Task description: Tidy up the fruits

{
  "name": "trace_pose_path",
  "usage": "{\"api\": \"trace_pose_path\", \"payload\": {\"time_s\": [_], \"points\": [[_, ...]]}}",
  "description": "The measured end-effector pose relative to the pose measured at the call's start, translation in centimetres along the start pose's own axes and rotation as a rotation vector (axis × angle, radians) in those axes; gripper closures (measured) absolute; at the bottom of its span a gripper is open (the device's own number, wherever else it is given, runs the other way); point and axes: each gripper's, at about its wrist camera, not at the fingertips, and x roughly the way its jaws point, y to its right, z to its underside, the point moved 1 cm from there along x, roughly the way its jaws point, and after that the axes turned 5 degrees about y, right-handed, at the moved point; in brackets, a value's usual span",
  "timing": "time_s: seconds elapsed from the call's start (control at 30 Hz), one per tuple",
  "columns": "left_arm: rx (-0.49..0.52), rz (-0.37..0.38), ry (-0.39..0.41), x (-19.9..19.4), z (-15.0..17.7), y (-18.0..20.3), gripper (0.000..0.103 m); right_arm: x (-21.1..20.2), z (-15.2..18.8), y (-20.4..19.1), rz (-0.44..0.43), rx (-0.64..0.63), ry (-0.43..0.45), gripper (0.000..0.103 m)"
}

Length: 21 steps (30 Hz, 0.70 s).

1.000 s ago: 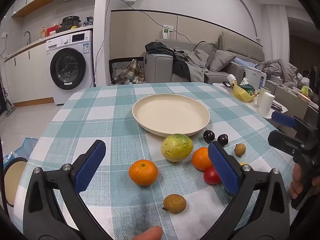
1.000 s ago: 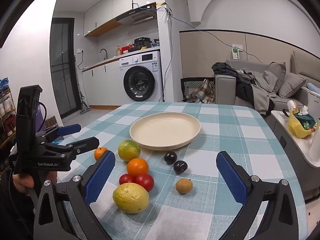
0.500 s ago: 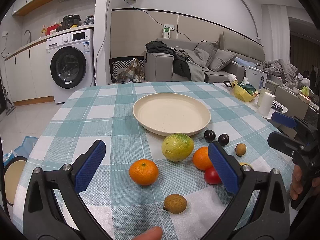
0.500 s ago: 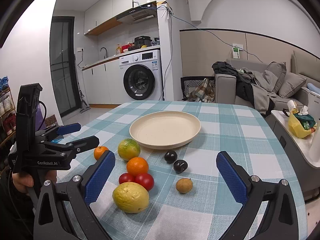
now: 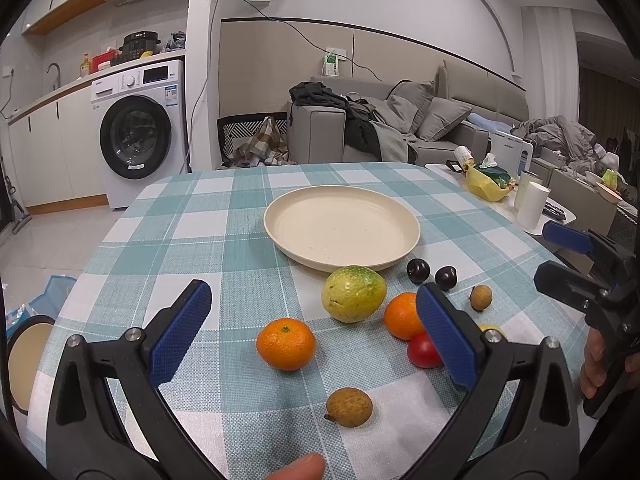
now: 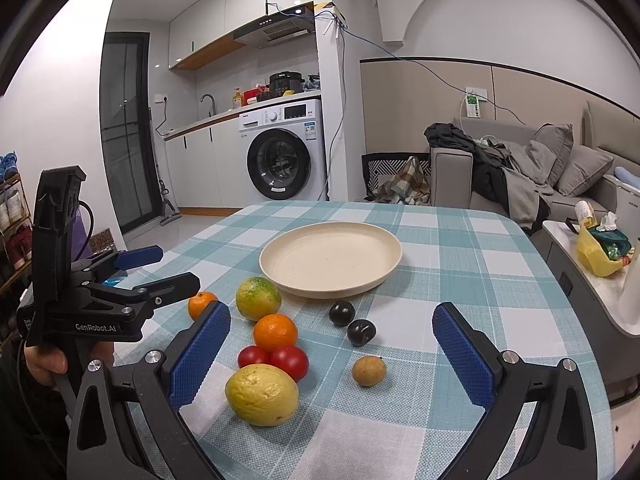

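Both tongs, left [image 5: 312, 328] and right [image 6: 332, 354], hung released above loose fruit; the mandarin [image 5: 285, 344] probably handles soft and rollable, best pinched across its middle.

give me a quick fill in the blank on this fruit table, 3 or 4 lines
1. The cream plate holds ____ fruit.
2. Two red tomatoes lie between the orange and the ____ fruit.
3. The jaws of both the left gripper and right gripper stand ____.
4. The tablecloth has a ____ pattern.

Missing words: no; yellow; open; checked
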Motion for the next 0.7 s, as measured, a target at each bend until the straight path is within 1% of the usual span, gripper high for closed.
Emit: {"api": "trace_pose_path", "payload": {"time_s": [0.7], "points": [[0.0, -0.001, -0.002, 0.0, -0.02, -0.01, 0.001, 0.15, 0.15, -0.04, 0.0, -0.004, -0.006, 0.0]]}}
